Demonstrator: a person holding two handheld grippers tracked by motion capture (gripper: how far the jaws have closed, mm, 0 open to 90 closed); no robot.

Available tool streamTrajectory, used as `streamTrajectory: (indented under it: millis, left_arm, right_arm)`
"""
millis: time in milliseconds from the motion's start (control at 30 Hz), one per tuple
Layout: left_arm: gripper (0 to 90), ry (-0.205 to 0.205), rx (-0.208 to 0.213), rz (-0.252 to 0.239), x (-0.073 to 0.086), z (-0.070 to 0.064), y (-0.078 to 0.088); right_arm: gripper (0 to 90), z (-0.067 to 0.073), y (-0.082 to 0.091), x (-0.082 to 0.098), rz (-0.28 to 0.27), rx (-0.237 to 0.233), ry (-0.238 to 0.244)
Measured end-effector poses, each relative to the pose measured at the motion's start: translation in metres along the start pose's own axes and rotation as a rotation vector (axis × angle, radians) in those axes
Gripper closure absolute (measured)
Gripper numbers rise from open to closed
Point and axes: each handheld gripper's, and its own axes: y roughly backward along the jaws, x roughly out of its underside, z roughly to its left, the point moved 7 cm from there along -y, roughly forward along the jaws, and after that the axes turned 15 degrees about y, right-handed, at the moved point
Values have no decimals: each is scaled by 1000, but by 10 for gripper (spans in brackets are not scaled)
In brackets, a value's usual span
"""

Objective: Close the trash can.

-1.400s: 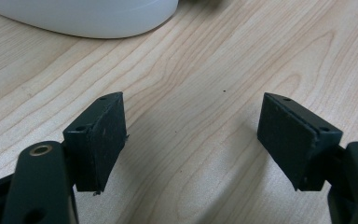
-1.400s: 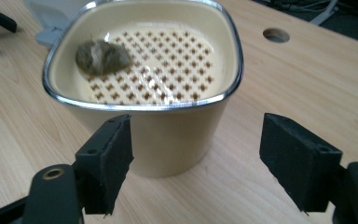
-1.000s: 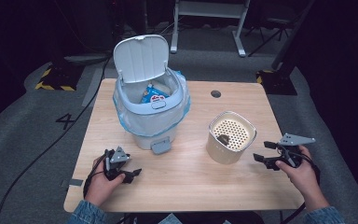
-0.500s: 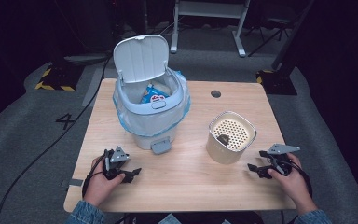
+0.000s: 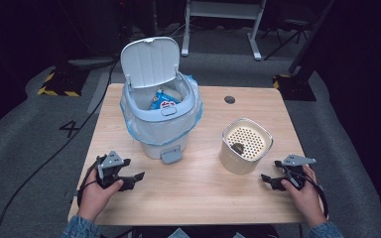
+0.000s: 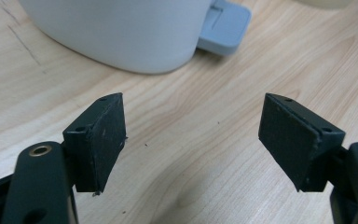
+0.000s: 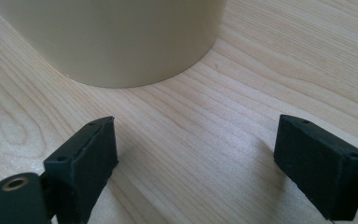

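Right gripper (image 5: pixel 273 179) has come down to the table (image 5: pixel 203 198) beside the cream strainer cup (image 5: pixel 245 145); its jaws have just been opening, nothing between them, likely readying a grasp. Left gripper (image 5: pixel 129 179), also spread and empty, rests near the trash bin (image 5: pixel 159 124).

A cream, round-cornered plastic strainer basket (image 5: pixel 245 148) with a perforated insert is stood upright on the right part of the wooden table; a small dark scrap (image 5: pixel 238 147) is seen lying on the perforated surface inside it.

A white pedal bin (image 5: pixel 159 114) with its lid raised and a blue liner is stood upright to the left.
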Motion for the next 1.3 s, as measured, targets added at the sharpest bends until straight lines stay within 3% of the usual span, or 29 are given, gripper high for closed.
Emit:
streamTrajectory:
  millis: [200,500,600,933,1033,1200,1300]
  left_arm:
    - [227,-3,15,-30,-16,-2,18]
    - [209,-55,34,-44,-45,-8,48]
    - [215,-69,12,-71,-58,-11,58]
    - [280,-78,-24,-140,-112,-15,86]
    - [340,-77,-12,-153,-128,-17,90]
    - [362,-75,11,-231,-162,-17,97]
    - [399,-89,15,-244,-179,-15,101]
  right_arm:
    - [133,1,1,0,4,14,-13]
    - [134,2,1,1,7,28,-28]
    - [136,3,2,1,11,41,-38]
    - [136,3,2,1,11,44,-42]
    - [136,3,2,1,12,44,-42]
    - [136,3,2,1,11,44,-42]
    - [136,3,2,1,11,44,-42]
